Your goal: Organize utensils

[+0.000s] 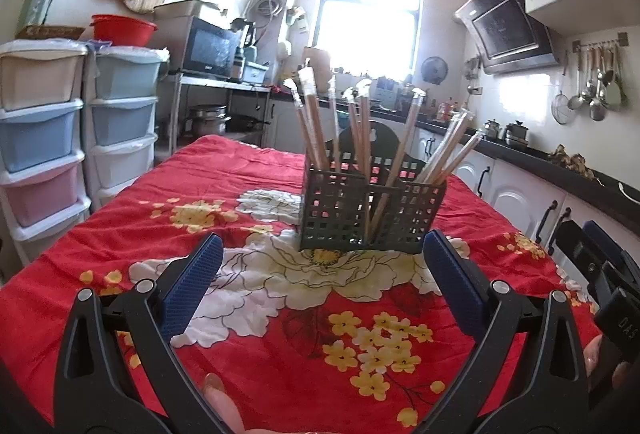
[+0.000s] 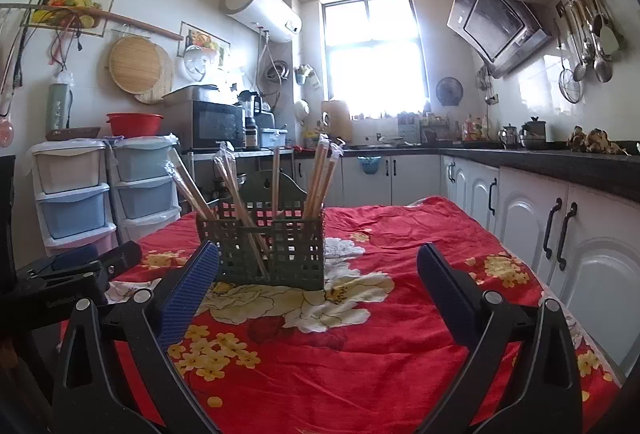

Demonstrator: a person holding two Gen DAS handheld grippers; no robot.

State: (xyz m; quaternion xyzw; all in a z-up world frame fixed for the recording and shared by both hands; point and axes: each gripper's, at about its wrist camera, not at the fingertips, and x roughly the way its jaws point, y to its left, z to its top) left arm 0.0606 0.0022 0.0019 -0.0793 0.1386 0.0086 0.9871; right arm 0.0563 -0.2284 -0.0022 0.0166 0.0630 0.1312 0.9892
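Observation:
A dark green lattice utensil holder [image 1: 370, 211] stands on the red flowered tablecloth [image 1: 256, 334]. Several wrapped wooden chopsticks [image 1: 312, 121] stick up from its compartments. My left gripper [image 1: 322, 254] is open and empty, a short way in front of the holder. In the right wrist view the same holder [image 2: 264, 248] with its chopsticks [image 2: 320, 173] sits ahead and left of centre. My right gripper [image 2: 318, 262] is open and empty, just short of the holder. The right gripper's body shows at the right edge of the left wrist view [image 1: 604, 274].
Stacked plastic drawer units [image 1: 44, 137] stand left of the table. A microwave [image 1: 208, 47] sits on a shelf behind. White cabinets under a dark counter [image 2: 560, 161] run along the right. Ladles [image 1: 592, 81] hang on the right wall. The left gripper's body shows at left [image 2: 68, 274].

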